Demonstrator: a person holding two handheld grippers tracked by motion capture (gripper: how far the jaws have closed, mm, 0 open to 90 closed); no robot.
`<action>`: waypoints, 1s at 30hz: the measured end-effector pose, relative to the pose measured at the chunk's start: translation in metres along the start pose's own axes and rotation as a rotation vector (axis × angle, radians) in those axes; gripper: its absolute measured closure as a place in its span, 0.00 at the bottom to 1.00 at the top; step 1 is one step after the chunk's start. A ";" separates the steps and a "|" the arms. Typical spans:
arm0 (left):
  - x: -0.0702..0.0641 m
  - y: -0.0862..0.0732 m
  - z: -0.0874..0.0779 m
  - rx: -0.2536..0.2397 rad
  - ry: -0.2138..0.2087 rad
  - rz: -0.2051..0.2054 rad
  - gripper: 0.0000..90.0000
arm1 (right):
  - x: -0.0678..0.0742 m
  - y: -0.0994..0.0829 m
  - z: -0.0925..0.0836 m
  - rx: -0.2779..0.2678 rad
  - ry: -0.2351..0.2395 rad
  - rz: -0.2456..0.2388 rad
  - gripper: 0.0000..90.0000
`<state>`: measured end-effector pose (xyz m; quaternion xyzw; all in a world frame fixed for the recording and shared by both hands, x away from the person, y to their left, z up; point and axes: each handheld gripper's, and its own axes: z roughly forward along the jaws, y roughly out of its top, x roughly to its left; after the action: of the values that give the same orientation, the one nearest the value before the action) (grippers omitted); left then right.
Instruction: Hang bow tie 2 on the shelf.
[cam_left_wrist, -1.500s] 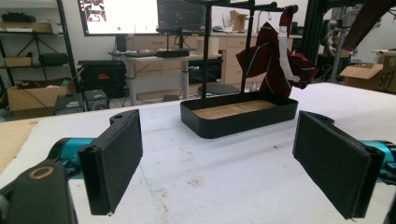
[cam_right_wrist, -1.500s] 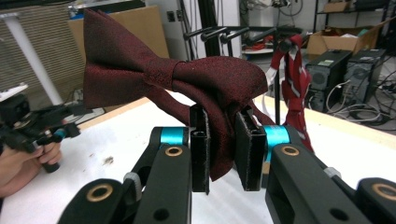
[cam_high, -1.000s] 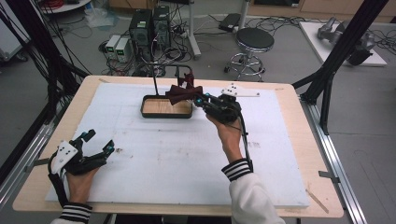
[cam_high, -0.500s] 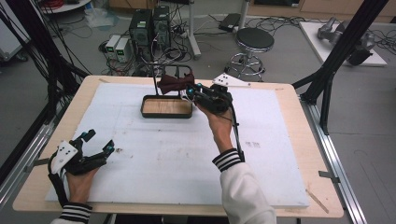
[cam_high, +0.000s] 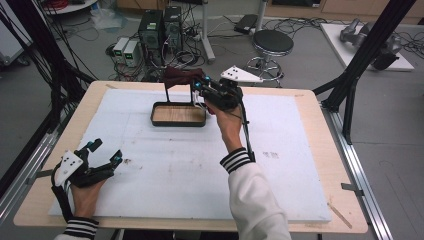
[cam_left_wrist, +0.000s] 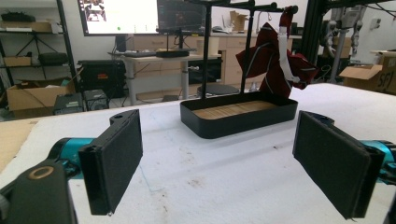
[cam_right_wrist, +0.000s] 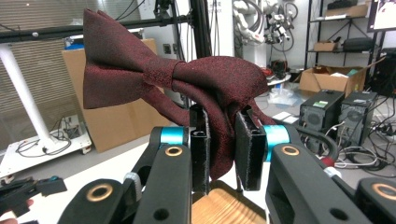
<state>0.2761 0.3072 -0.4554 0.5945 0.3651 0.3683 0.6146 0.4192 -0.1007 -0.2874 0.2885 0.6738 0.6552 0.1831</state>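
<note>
Your right tool (cam_high: 199, 89) is squeezed shut on the red bow tie (cam_right_wrist: 173, 74), up above the far edge of the surface (cam_high: 300, 195), over the black tray (cam_high: 179, 121). Your left tool (cam_left_wrist: 219, 158) waits wide open, empty. Next, hang the bow tie on the thin rack (cam_left_wrist: 205, 51).

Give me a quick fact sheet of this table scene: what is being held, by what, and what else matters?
Item in hand: dark red bow tie, pinched at one wing
Holder: right gripper, shut on the cloth, raised above the tray
Other tool: left gripper, jaws wide apart with nothing between them, low at the table's near left
Tray: black tray with a wooden floor, at the far middle of the white mat
Stand: thin black rack rising from the tray's back edge
</note>
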 end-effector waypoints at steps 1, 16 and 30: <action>0.000 0.000 0.000 0.000 0.000 0.000 0.18 | -0.001 0.001 0.001 0.001 0.000 -0.001 0.87; 0.000 0.000 0.000 -0.001 -0.002 0.000 0.18 | -0.014 0.002 0.019 -0.006 -0.037 -0.013 0.87; 0.000 0.000 0.000 -0.001 -0.004 0.002 0.18 | -0.024 -0.010 0.028 0.091 -0.036 -0.005 0.87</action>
<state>0.2757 0.3073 -0.4554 0.5953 0.3632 0.3679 0.6150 0.4532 -0.0941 -0.3030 0.3068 0.7002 0.6180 0.1833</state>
